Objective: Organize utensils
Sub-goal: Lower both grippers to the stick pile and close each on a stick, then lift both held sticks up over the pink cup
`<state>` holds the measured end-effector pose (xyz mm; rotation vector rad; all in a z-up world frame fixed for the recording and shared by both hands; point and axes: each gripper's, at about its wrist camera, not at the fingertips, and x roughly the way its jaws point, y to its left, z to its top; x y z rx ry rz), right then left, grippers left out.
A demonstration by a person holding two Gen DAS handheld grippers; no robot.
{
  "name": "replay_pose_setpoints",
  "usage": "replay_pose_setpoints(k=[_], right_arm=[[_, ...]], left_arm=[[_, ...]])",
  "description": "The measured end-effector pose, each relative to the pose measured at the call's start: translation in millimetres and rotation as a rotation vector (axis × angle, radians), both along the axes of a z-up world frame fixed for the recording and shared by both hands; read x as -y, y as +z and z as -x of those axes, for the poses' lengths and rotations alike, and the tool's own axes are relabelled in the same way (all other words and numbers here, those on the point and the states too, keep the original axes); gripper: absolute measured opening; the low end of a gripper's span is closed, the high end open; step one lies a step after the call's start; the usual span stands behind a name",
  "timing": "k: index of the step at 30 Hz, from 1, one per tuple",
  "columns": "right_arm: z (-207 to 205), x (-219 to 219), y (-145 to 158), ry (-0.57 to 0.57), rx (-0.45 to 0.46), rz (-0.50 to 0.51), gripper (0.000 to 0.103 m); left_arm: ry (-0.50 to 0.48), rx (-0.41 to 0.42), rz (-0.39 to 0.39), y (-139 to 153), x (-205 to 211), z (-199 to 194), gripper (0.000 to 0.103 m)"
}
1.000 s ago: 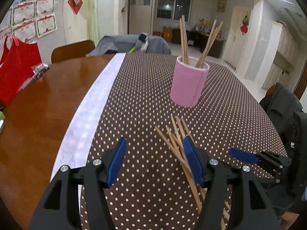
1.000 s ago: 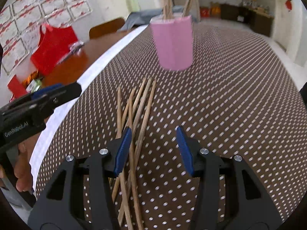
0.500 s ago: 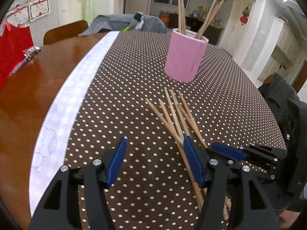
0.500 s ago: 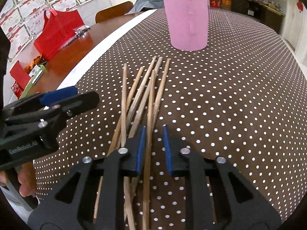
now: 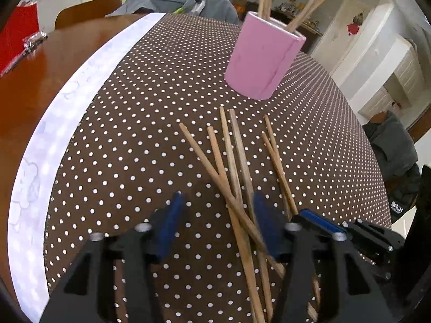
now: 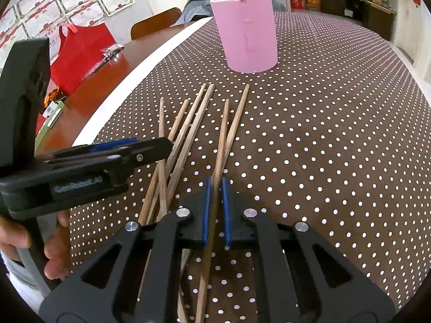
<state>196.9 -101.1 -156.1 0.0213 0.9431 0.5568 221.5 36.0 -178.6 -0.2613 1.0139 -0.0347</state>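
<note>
Brown dotted tablecloth (image 6: 323, 134) on the dining table, loose wooden chopsticks (image 5: 231, 156) lying before a tall pink cylinder holder (image 6: 247, 32).

Right gripper (image 6: 215, 210) has just closed its blue pads onto one wooden chopstick (image 6: 223, 134); this stick's long axis runs from the jaws toward 12 o'clock, tip pointing at the holder. Left gripper (image 5: 218, 223) stands half apart, its jaws having just been narrowing around the crossing sticks, but the pads do not press them yet. Holder stands at about 12 o'clock from the right gripper and 1 o'clock from the left one, already carrying several sticks. Right hand seems nearer to finish: probably it must lift, turn the stick upright, and drop it inside.
</note>
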Motion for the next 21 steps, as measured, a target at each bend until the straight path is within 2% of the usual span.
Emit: replay_pose_setpoints(k=[2, 3, 4, 9, 21], right_arm=[[-0.9, 2.4, -0.1, -0.002, -0.004, -0.006, 0.009], [-1.5, 3.9, -0.3, -0.003, -0.005, -0.009, 0.009], [-1.6, 4.7, -0.3, -0.004, -0.006, -0.01, 0.009], [-4.8, 10.4, 0.9, -0.005, -0.011, -0.014, 0.009], [-8.0, 13.4, 12.5, -0.028, 0.008, -0.016, 0.008]], left_arm=[[-0.003, -0.012, 0.019, -2.0, -0.1, -2.5, 0.032], [0.0, -0.014, 0.024, -2.7, -0.9, -3.5, 0.022], [0.004, -0.017, 0.023, -2.7, -0.8, -4.5, 0.018], [0.009, -0.019, 0.064, -3.8, -9.8, -5.7, 0.007], [0.011, 0.036, 0.07, 8.8, -20.2, 1.2, 0.007]])
